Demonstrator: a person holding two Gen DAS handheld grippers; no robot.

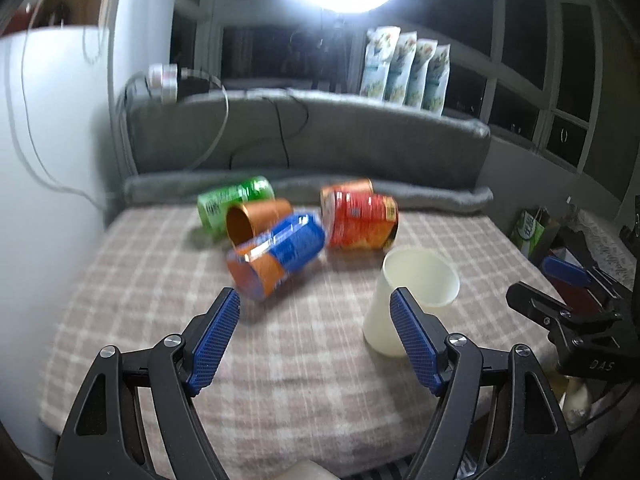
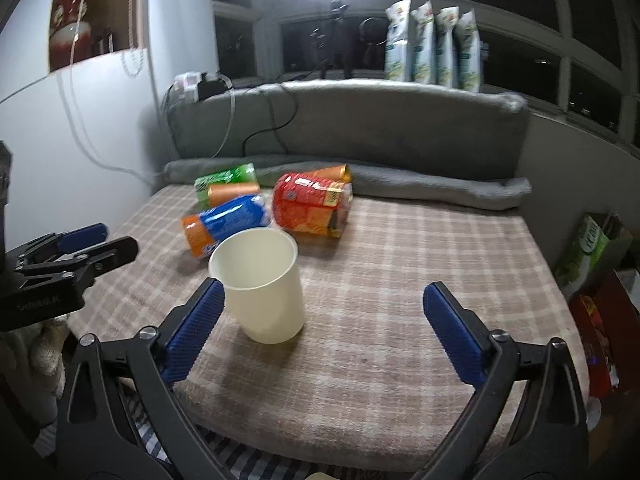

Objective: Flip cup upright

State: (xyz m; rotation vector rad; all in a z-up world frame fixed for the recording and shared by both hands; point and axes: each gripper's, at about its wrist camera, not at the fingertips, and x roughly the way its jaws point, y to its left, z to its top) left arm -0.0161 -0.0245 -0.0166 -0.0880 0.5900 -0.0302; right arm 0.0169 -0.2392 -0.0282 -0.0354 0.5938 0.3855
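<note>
Cream cup standing mouth-up on the checked bench.
Both my grippers, left and right, have jaws spread, empty; cup looks light, thin-walled, so I'd pinch mid-wall gently, at my right's eleven o'clock.

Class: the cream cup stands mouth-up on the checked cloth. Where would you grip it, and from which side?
Grip the cream cup across its mid wall, coming in level from the near side. It stands upright, its round wall tapers downward, and the cans lie behind it.
</note>
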